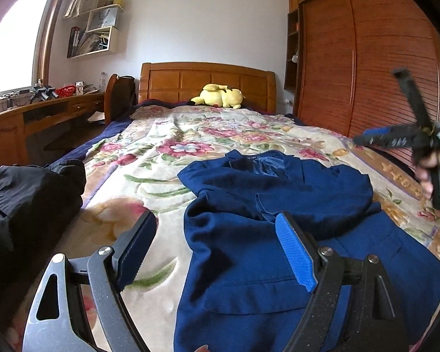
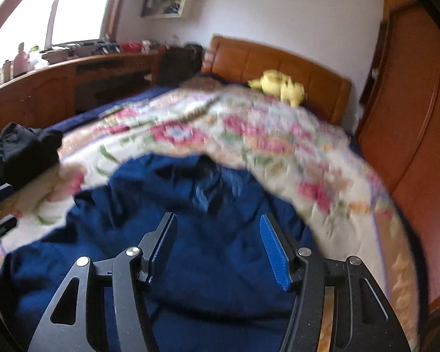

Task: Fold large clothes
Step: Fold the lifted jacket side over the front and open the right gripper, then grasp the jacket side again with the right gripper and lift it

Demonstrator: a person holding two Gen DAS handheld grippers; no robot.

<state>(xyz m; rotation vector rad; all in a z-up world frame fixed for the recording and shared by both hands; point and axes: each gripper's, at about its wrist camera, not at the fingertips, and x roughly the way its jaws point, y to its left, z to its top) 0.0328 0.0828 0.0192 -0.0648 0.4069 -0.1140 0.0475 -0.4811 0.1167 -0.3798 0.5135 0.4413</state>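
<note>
A dark blue jacket (image 1: 237, 252) lies rumpled on the floral blanket (image 1: 149, 176) of a bed, collar toward the headboard. My left gripper (image 1: 215, 215) hovers open over the jacket's near left edge, nothing between its blue pads. Seen in the left wrist view, my right gripper (image 1: 366, 138) hangs above the bed's right side, held by a hand (image 1: 429, 170). The right wrist view is blurred; there the right gripper (image 2: 217, 216) stands open just above the jacket (image 2: 117, 220), its pads gripping nothing.
A pile of black clothing (image 1: 29, 199) sits at the bed's left edge. A yellow plush toy (image 1: 220, 95) lies by the wooden headboard (image 1: 205, 79). A wooden wardrobe (image 1: 366, 58) lines the right side; a cluttered desk (image 1: 44, 111) runs under the window on the left.
</note>
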